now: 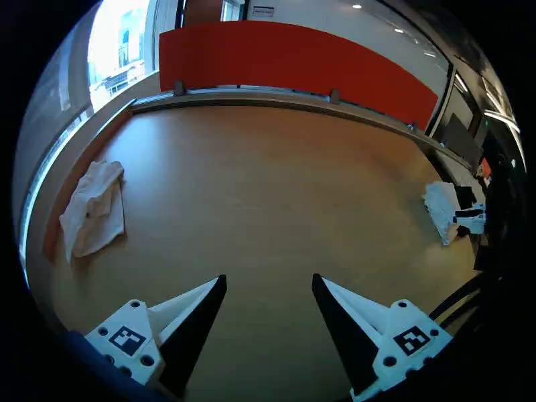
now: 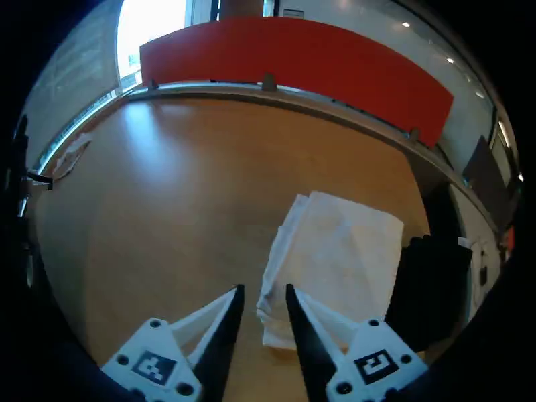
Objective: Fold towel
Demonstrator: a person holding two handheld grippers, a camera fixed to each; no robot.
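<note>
Two grippers: left gripper [image 1: 269, 280] gapes wide over the table [image 1: 268, 187], crumpled towel [image 1: 94, 208] far left; right gripper [image 2: 262, 289], narrowly parted at the near corner of the folded towel [image 2: 335, 254], could snag and unfold it.

Wooden tabletop [image 1: 268, 187]: a wide bare stretch through the middle, free passage from the near edge to the far rail. Crumpled towel [image 1: 94, 208] lies low by the left edge in the left gripper view. Folded towel [image 2: 335, 261] is a thicker stack toward the right side. Black object [image 2: 429, 288] stands just beside its right flank, closing that side. Red panel [image 1: 295, 60] stands upright behind a metal rail [image 1: 268, 97], walling off the far edge.
</note>
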